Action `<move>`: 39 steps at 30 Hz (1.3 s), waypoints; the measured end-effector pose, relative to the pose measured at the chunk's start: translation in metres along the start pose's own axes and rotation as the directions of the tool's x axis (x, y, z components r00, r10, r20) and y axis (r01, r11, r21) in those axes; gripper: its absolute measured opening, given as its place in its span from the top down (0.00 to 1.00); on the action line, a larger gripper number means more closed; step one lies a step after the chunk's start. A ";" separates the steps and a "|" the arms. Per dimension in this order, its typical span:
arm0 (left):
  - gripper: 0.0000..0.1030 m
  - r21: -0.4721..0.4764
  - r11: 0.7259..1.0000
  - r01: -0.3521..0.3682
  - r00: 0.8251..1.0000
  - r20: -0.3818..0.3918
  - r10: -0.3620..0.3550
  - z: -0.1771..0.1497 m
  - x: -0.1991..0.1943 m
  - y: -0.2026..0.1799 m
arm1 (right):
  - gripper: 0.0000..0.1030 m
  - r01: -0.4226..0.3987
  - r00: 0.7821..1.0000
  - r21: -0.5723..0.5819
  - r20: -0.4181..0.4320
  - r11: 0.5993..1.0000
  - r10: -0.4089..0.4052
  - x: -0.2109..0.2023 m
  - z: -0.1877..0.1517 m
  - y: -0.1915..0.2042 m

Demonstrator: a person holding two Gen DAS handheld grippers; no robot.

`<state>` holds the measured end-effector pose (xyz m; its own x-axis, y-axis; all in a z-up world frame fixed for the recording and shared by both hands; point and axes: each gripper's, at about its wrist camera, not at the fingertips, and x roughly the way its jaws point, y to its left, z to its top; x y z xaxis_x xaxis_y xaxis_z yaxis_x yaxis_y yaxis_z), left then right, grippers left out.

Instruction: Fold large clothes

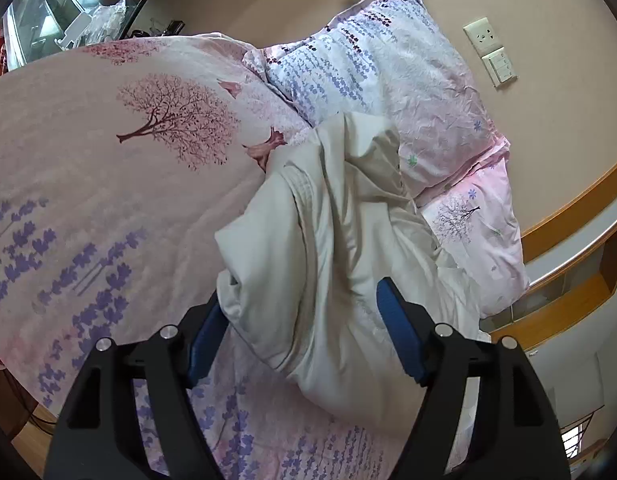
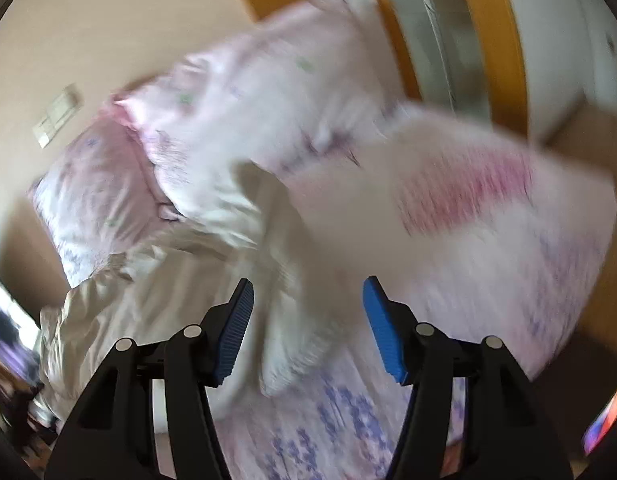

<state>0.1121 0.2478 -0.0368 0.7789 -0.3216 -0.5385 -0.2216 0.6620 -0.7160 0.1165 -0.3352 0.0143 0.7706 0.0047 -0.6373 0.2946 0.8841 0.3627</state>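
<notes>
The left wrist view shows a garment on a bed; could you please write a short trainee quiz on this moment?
1. True or false: the left tongs are clamped shut on the cream garment.
2. What does the cream garment lie on? A) a wooden table B) a floral bedspread C) a chair
3. Fill in: on the wall beyond the pillow there is a socket and a ____.

Key: 1 false, the blue pads stand apart with cloth between them, not pressed; 2 B; 3 switch.
</notes>
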 end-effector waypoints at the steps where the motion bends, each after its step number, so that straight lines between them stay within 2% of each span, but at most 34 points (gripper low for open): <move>1: 0.29 -0.004 1.000 0.000 1.000 -0.002 0.000 -0.001 0.001 0.000 | 0.42 -0.042 0.999 -0.038 -0.015 0.998 0.041 0.004 0.003 0.013; 3: 0.29 -0.012 1.000 0.001 1.000 -0.004 -0.001 -0.003 0.004 0.001 | 0.47 -0.150 0.987 -0.112 -0.080 0.982 0.141 0.017 0.005 0.047; 4: 0.29 -0.018 1.000 0.002 1.000 -0.005 -0.002 -0.003 0.005 0.001 | 0.58 -0.211 0.973 -0.169 -0.135 0.963 0.189 0.027 0.002 0.072; 6: 0.30 -0.031 1.000 0.001 1.000 0.001 -0.001 -0.004 0.006 0.002 | 0.71 -0.277 0.950 -0.253 -0.219 0.927 0.224 0.043 -0.003 0.109; 9: 0.30 -0.039 0.999 -0.006 1.000 0.005 0.006 -0.004 0.007 0.002 | 0.78 -0.355 0.917 -0.318 -0.304 0.879 0.260 0.066 -0.009 0.159; 11: 0.30 -0.035 0.999 -0.011 1.000 0.011 0.011 -0.004 0.008 0.001 | 0.81 -0.385 0.903 -0.356 -0.335 0.852 0.268 0.079 -0.009 0.188; 15: 0.30 -0.040 0.999 -0.024 1.000 0.002 0.024 -0.003 0.013 -0.001 | 0.84 -0.415 0.880 -0.390 -0.402 0.822 0.254 0.097 -0.012 0.228; 17: 0.31 -0.053 0.998 -0.023 1.000 0.000 0.023 -0.002 0.016 0.001 | 0.84 -0.391 0.883 -0.418 -0.420 0.820 0.207 0.105 -0.017 0.233; 18: 0.36 -0.059 0.998 -0.026 1.000 -0.001 0.026 -0.002 0.017 0.002 | 0.84 -0.376 0.881 -0.428 -0.440 0.822 0.174 0.111 -0.021 0.235; 19: 0.38 -0.067 0.997 -0.027 1.000 -0.003 0.027 -0.001 0.018 0.003 | 0.85 -0.366 0.862 -0.419 -0.490 0.831 0.133 0.125 -0.027 0.235; 21: 0.51 -0.077 0.997 -0.018 1.000 0.000 0.018 0.000 0.019 0.005 | 0.86 -0.359 0.822 -0.385 -0.562 0.850 0.092 0.147 -0.034 0.231; 24: 0.64 -0.065 0.998 -0.007 1.000 0.018 0.008 0.005 0.016 0.002 | 0.88 -0.354 0.800 -0.370 -0.596 0.859 0.073 0.159 -0.036 0.226; 30: 0.70 -0.016 1.000 0.022 0.999 0.033 -0.022 0.009 0.013 -0.013 | 0.88 -0.340 0.796 -0.422 -0.605 0.841 0.018 0.164 -0.041 0.230; 35: 0.71 0.010 0.999 0.033 0.998 0.044 -0.034 0.010 0.012 -0.022 | 0.88 -0.353 0.773 -0.414 -0.634 0.839 0.013 0.171 -0.044 0.234; 39: 0.74 0.082 0.994 0.066 0.995 0.069 -0.072 0.010 0.006 -0.041 | 0.87 -0.350 0.769 -0.437 -0.639 0.829 -0.013 0.174 -0.047 0.241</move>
<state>0.1319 0.2252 -0.0062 0.8312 -0.3210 -0.4541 -0.1211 0.6925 -0.7112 0.2954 -0.0998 -0.0411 0.2273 0.2907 -0.9294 -0.2724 0.9353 0.2259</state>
